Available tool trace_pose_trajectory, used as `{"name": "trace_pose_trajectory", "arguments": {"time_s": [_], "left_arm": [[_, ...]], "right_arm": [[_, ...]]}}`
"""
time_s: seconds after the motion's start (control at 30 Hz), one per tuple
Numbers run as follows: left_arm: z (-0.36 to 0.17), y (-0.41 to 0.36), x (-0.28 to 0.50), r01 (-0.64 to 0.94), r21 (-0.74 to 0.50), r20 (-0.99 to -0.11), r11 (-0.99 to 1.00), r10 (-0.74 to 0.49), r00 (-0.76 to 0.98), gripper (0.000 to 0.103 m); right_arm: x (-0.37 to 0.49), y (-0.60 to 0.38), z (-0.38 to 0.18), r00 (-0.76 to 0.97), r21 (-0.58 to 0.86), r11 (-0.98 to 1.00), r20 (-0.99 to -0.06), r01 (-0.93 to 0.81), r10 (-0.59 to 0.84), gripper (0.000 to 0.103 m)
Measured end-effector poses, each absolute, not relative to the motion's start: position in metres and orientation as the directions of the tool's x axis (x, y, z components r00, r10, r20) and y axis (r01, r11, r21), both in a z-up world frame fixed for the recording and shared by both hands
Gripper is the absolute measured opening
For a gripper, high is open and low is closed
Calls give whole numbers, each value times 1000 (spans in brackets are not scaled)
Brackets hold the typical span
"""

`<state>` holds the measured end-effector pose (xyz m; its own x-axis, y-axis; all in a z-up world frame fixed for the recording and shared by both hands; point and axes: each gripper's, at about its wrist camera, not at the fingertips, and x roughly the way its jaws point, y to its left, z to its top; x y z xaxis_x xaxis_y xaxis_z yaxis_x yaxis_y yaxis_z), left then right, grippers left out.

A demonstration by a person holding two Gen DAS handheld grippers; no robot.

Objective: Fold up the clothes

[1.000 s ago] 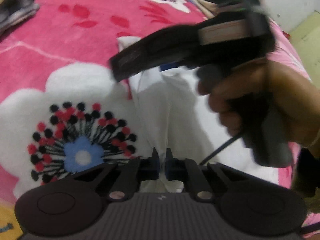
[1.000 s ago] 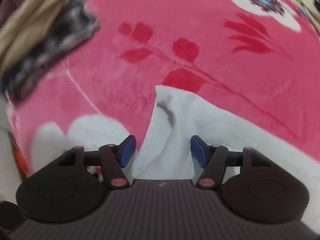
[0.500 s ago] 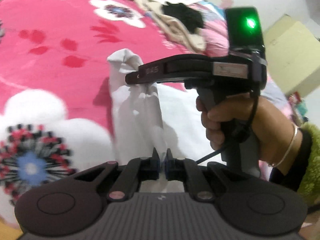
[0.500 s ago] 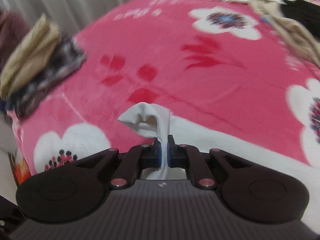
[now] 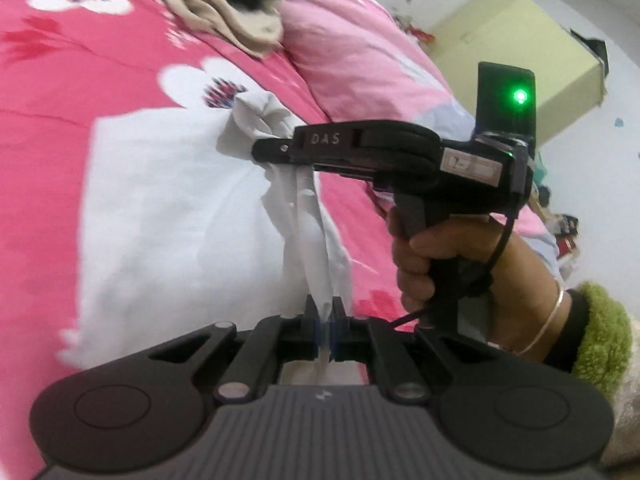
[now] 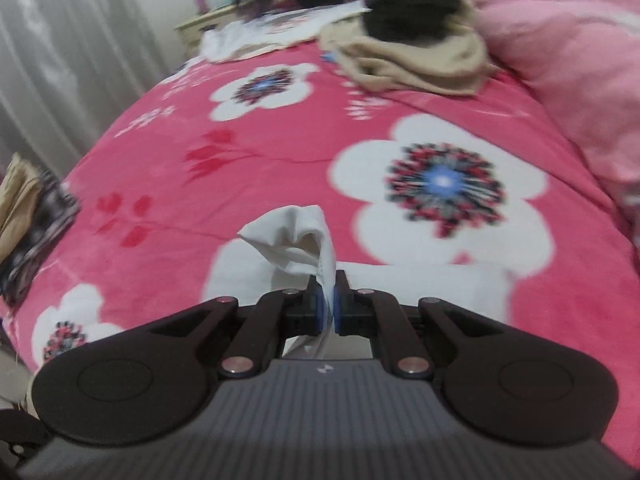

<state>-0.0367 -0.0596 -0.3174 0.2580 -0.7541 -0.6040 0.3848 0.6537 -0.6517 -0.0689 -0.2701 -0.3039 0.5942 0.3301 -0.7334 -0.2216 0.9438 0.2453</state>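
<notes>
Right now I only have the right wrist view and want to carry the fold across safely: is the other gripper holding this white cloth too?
Observer: Yes. The left gripper is shut on the white garment, with a taut strip running up to your right gripper.
Operator: Is most of the garment off the bed?
Observer: No. A broad white panel lies flat on the pink blanket.
Operator: Anything close on my right?
Observer: Only the hand on your handle, with a green cuff behind it.
</notes>
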Motion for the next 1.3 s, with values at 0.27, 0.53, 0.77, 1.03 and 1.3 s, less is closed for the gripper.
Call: {"name": "trace_pose_trajectory", "arguments": {"time_s": [0.27,0.53,0.77,1.03,1.3], "left_arm": [[-334,-120,-16,420,-660,-610,622,-771,183,5],[-363,-142,-9,327,-688,-664,648,-744,77,44],[-339,-104,-26,187,-799,-579,572,-815,21,59],[-313,-36,-49,139,-771,-618,622,-783,70,59],[-319,8,-49,148,-582,-780,800,-600,178,55]], "right_arm": [[-55,-329,-326,589,279,944,-738,-176,328,3],[-41,-379,-375,524,384,923,-779,-37,345,17],[-100,-440,-343,590,480,870,-737,116,328,44],[-190,-440,-283,537,291,953,-794,-78,286,42],[-165,-346,-310,347,469,867,-796,-166,497,42]]}}
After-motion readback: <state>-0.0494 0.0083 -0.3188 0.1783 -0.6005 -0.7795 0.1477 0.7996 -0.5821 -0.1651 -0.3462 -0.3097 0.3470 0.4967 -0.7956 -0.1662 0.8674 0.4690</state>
